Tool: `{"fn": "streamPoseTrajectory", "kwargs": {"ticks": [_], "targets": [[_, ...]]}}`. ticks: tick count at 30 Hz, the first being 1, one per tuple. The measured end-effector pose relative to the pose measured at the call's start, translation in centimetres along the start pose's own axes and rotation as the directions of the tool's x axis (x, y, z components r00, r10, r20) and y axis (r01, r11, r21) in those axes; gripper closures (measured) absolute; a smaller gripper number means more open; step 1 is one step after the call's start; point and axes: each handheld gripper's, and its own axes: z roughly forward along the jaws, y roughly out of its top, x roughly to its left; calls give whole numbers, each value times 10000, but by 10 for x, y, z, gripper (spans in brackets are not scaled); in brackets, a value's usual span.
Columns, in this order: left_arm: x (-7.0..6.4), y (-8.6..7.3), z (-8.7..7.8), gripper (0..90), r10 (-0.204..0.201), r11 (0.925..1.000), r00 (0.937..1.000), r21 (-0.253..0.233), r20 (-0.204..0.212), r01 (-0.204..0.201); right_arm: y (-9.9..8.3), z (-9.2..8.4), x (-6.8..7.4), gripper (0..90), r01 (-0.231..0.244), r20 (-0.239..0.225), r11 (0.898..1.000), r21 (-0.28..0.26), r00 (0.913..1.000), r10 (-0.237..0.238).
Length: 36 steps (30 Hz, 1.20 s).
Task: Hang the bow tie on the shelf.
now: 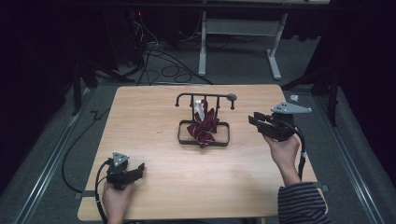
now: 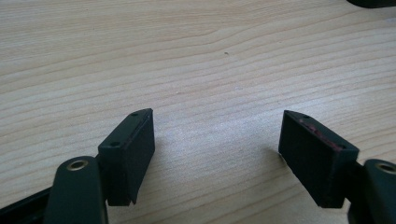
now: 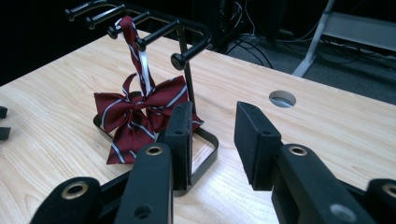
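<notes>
A: Where's the bow tie (image 1: pixel 203 127)?
B: Hanging on the rack (image 1: pixel 205 100), mid-bench (image 1: pixel 154 116).
A: Jaws?
B: Right gripper (image 1: pixel 258 120) beside the rack, jaws apart, empty. Left gripper (image 1: pixel 137 171) near the bench edge, jaws apart.

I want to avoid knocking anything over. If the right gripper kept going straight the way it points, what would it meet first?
Probably the black rack: the right gripper, fingers apart and empty, points at the near corner of its base frame, with the striped bow tie hanging just behind. Depth is hard to judge.
</notes>
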Motion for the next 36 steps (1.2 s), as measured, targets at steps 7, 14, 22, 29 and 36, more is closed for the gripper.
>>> {"fn": "streamPoseTrajectory", "kwargs": {"ticks": [7, 14, 22, 29, 36], "targets": [[0, 0, 0, 274, 24, 10000, 10000, 10, -27, -24, -7, -7, -3, 683, -128, 55, 9998, -119, 9999, 128], [0, 0, 0, 275, 34, 10000, 10000, 13, -34, -33, -15, -13, -7, 682, -297, 131, 9995, -135, 9995, 299], [-1, 0, 0, 274, 19, 10000, 10000, -16, -39, -19, -26, -16, -10, 681, -496, 184, 9987, -122, 9986, 498], [-1, 0, 0, 274, 27, 10000, 10000, -11, -45, -27, -35, -19, -11, 681, -645, 232, 9978, -137, 9976, 648], [-1, 0, 0, 274, 40, 10000, 10000, -8, -54, -40, -46, -20, -13, 680, -846, 241, 9964, -84, 9961, 848]]}}
